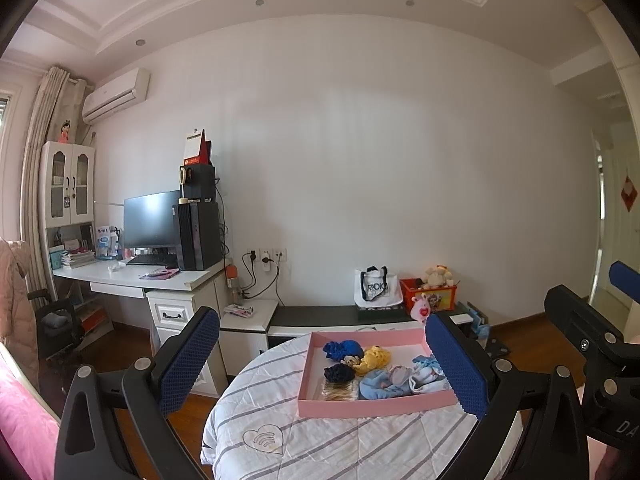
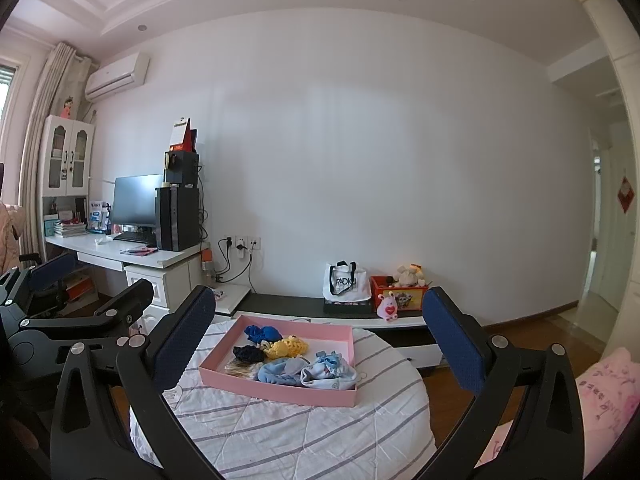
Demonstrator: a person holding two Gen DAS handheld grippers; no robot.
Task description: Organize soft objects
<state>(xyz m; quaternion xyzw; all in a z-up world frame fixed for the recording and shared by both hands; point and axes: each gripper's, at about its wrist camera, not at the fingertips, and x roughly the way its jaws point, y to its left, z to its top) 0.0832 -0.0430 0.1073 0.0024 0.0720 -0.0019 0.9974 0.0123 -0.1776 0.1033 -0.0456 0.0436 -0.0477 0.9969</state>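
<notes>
A pink tray [image 1: 372, 407] sits mid-quilt on a round, quilt-covered surface [image 2: 280, 436], corralling the soft objects [image 2: 292, 360], probably so they stay together. The left tool [image 1: 324, 364] and right tool [image 2: 320, 348] both hover spread wide, empty, short of the tray. Bare quilt rings the tray, giving approach room before the rounded edge drops away.
</notes>
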